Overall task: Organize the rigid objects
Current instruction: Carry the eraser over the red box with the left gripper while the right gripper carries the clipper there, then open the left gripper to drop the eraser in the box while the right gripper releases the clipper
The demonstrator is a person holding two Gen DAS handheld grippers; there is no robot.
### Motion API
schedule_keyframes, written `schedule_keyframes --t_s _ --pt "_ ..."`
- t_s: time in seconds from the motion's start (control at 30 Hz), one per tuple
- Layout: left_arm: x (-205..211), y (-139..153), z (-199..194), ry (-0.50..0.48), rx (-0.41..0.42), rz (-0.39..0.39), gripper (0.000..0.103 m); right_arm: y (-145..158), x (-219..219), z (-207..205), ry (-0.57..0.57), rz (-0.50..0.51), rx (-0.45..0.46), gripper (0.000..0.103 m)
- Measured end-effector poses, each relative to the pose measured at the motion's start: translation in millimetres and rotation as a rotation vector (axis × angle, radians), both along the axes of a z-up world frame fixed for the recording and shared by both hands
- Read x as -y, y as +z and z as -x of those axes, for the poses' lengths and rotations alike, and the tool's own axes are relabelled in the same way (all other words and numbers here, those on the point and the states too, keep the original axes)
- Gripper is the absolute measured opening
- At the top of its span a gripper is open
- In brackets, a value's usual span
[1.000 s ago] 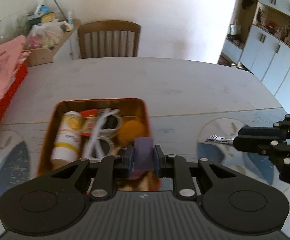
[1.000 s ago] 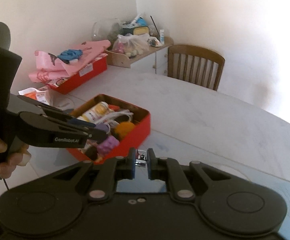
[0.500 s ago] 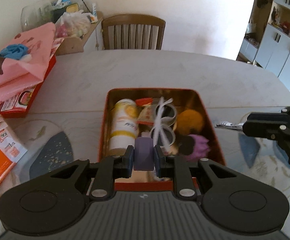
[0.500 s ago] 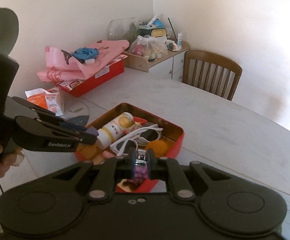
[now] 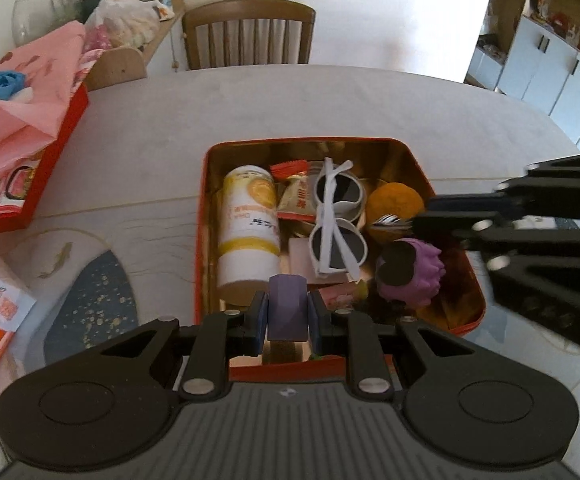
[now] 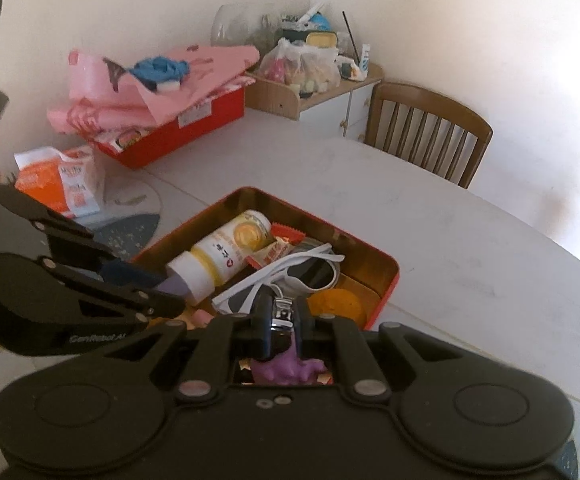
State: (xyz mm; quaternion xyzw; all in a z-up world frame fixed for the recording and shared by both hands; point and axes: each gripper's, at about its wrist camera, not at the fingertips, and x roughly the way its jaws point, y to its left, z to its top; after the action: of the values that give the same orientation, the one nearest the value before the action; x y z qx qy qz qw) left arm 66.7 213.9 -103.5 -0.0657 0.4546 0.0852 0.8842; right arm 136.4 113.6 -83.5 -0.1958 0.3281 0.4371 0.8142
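Red tin (image 5: pixel 417 156) holds bottle (image 5: pixel 250 232), sunglasses (image 5: pixel 335 224), orange ball (image 5: pixel 393 200).

Red tin w/ gold inside (image 5: pixel 455 322), open on table, part-filled w/ small stuff.
Inside: white-and-yellow cylindrical bottle (image 5: pixel 248 231) lying on its side along left wall; white-framed dark-lens sunglasses (image 5: pixel 335 220) folded, mid-tin, leaning over red/yellow snack packets (image 5: pixel 297 199); round orange ball (image 5: pixel 393 202) by right wall; purple ridged toy w/ black disc face (image 5: pixel 409 270) just in front of it. Dull purple faceted block (image 5: pixel 286 308) upright, pinched over tin's near edge. Shiny metal nail clipper (image 6: pixel 283 314) pinched above the purple toy.
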Motion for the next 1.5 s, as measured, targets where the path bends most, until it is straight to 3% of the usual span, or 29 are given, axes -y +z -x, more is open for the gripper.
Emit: schedule_keyframes --t_s 0.53,1.1,1.3,1.37,1.43,1.5 --pt "-7 -27 -23 -0.010 -0.076 0.060 0.020 -17 -18 -3 0.027 0.055 -0.038 0.011" --pt "-8 -20 -14 0.013 -0.059 0.078 0.021 -4 6 -1 -0.034 -0.021 -0.151 0.031" --pt "-5 -3 2 0.013 -0.003 0.075 0.035 7 18 8 -0.034 -0.050 -0.147 0.039" --pt "-2 3 7 0.008 0.021 0.065 0.060 12 23 10 -0.040 -0.063 -0.146 0.042" --pt "2 11 14 0.012 0.053 0.041 0.068 16 28 11 -0.047 -0.076 -0.146 0.046" --pt "5 16 18 0.009 0.066 0.031 0.068 19 32 13 -0.058 -0.089 -0.148 0.050"
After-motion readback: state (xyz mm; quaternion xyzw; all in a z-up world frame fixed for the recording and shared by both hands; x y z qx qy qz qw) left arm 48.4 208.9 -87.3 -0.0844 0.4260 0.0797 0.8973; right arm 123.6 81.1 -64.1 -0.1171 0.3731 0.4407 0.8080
